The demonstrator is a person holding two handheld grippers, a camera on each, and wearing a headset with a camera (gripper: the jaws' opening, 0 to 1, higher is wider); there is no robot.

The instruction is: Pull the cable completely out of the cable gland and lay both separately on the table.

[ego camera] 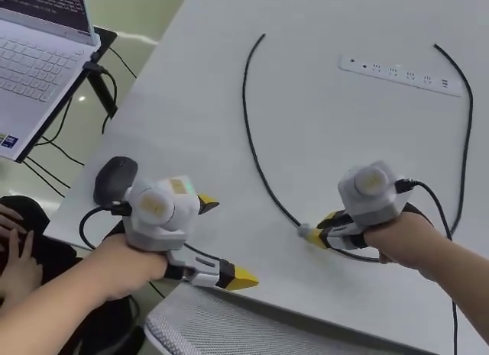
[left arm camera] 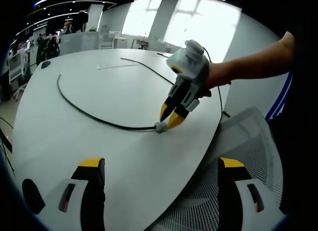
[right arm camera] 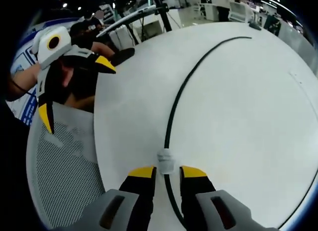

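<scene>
A black cable [ego camera: 252,153] curves across the white table [ego camera: 191,103] and ends in a small whitish cable gland [ego camera: 306,231] near the front edge. My right gripper [ego camera: 324,230] sits just behind the gland. In the right gripper view its jaws [right arm camera: 168,173] stand narrowly apart on either side of the cable [right arm camera: 171,119], and the gland [right arm camera: 165,161] lies at their tips. The left gripper [ego camera: 225,240] hovers open and holds nothing over the table's front edge, left of the gland. The left gripper view shows the gland [left arm camera: 160,126] under the right gripper [left arm camera: 170,115].
A white power strip [ego camera: 401,74] lies at the back right. A laptop [ego camera: 38,57] on a stand is off the table's left side, and a dark mouse [ego camera: 114,179] sits near the left corner. A mesh chair [ego camera: 229,328] is below the front edge.
</scene>
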